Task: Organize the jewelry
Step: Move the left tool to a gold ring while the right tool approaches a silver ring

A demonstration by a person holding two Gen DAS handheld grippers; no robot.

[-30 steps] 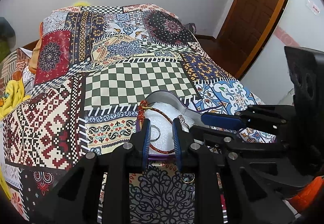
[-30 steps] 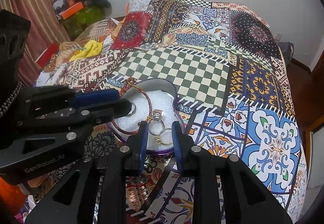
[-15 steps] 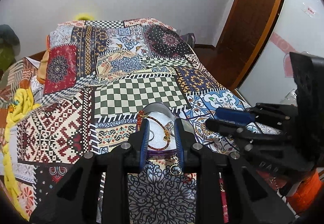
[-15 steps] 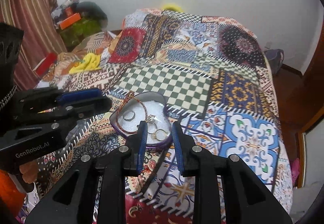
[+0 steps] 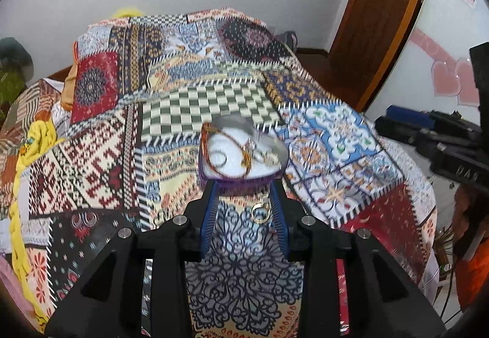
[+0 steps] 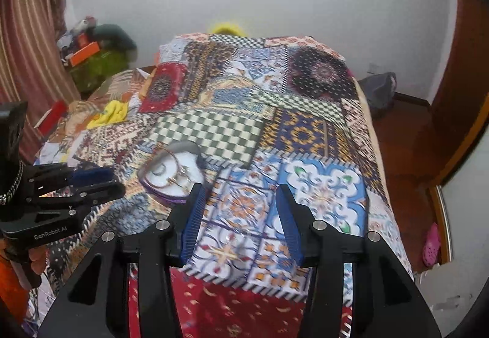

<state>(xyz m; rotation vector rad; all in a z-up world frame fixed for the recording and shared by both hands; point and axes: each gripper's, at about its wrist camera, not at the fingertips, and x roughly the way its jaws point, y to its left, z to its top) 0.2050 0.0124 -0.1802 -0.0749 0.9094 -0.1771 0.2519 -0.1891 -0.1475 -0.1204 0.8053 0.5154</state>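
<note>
A purple heart-shaped box point(image 5: 241, 166) sits on the patchwork bedspread point(image 5: 101, 160), and it is the thing to look from. Inside it, on its white lining, lie a red and gold bangle point(image 5: 227, 151) and some rings point(image 5: 218, 158), so most of the jewelry looks put away. One gold ring point(image 5: 260, 213) is not in yet. It lies on the bedspread just in front of the box, on the side near the camera. The left gripper point(image 5: 244, 217) hangs over that ring with a finger on each side of it. Its jaws are opening and the pads do not press on the ring, so it holds nothing. The right gripper point(image 6: 240, 217) is off to the right of the box, over a blue and white patch. Its jaws are opening too, and there is only bedspread between them. I think the job is nearly done, and what is left is to put the last ring in the box, and maybe a lid, though no lid can be seen. A second ago both grippers were nearly shut and right at the box. Now both have pulled back and up, and the box looks smaller and farther off.
</note>
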